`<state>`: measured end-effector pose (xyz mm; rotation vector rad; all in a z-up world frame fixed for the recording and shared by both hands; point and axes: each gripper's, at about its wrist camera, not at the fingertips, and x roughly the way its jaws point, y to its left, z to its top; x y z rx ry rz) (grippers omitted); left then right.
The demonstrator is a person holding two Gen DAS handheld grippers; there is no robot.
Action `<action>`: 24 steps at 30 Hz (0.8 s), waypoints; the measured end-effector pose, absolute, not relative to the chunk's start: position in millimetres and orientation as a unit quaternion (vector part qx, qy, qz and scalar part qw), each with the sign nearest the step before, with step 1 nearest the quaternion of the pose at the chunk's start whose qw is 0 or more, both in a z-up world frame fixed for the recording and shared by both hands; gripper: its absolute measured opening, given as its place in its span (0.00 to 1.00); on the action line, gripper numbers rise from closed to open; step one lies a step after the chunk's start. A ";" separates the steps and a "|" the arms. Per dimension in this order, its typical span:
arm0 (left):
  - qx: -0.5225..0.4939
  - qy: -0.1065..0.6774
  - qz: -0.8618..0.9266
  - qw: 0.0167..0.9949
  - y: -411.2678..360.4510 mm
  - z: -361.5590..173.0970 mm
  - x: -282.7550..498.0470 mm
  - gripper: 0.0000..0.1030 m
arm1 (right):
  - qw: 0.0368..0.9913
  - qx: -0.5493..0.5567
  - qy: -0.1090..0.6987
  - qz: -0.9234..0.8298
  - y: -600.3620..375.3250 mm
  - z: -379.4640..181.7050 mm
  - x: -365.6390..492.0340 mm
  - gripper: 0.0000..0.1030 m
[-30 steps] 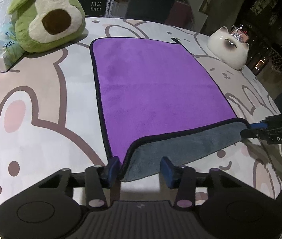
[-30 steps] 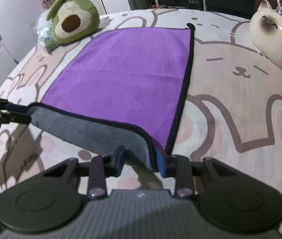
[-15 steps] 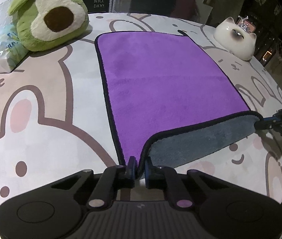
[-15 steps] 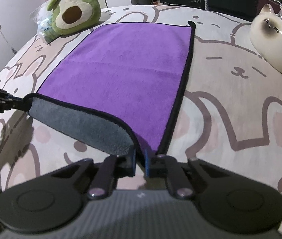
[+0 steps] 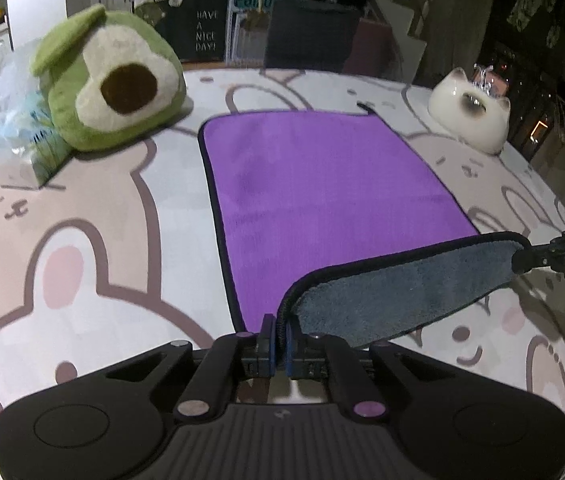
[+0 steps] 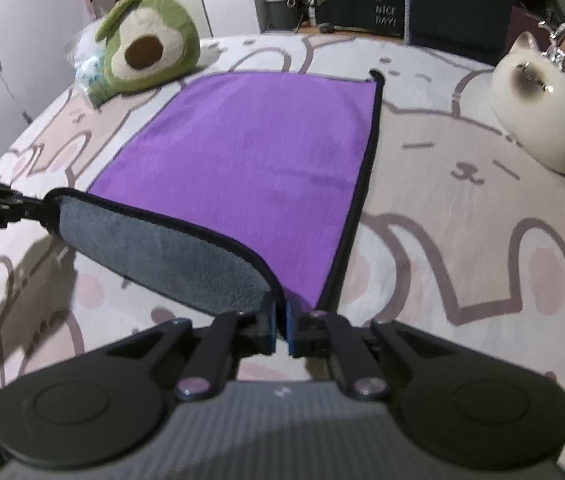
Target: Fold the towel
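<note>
Slippage is the chief risk judged here: the towel (image 5: pixel 322 184) is pinched only at its black-piped near corners. The left gripper (image 5: pixel 278 340) is closed tight on the near left corner, and the right gripper (image 6: pixel 280 326) is closed on the near right corner, each with cloth between its blue pads. The near edge is lifted between them, so the grey underside is shown, while the far part of the towel lies flat on the rabbit-print cover (image 5: pixel 82 240). If one corner is carried further than the other, a skewed fold is likely; if the lift is too quick, the flat part may be dragged.

Beyond the towel's far left corner an avocado plush (image 5: pixel 110 88) is seen, with a plastic-wrapped pack (image 5: pixel 18 148) just beside it; off the far right corner a cat-shaped ornament (image 6: pixel 542 120) stands, well apart from the cloth.

Behind the towel's far edge a dark sign (image 5: pixel 206 36) is read as "HAVE A NICE DAY!". On the right gripper's body, as seen from the left wrist, "DAS" is legible before the picture's edge.
</note>
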<state>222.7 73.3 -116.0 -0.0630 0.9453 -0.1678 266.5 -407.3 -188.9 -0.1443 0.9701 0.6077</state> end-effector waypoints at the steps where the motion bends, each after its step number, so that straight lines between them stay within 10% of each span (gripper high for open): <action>1: -0.030 0.451 -0.079 0.888 73.1 -113.5 223.2 0.05 | 0.841 -0.065 0.455 0.286 -407.5 -185.7 267.1 0.05; 24: -0.015 0.390 -0.070 0.918 72.9 -73.7 261.5 0.05 | 0.877 -0.036 0.396 0.270 -397.4 -147.0 303.1 0.05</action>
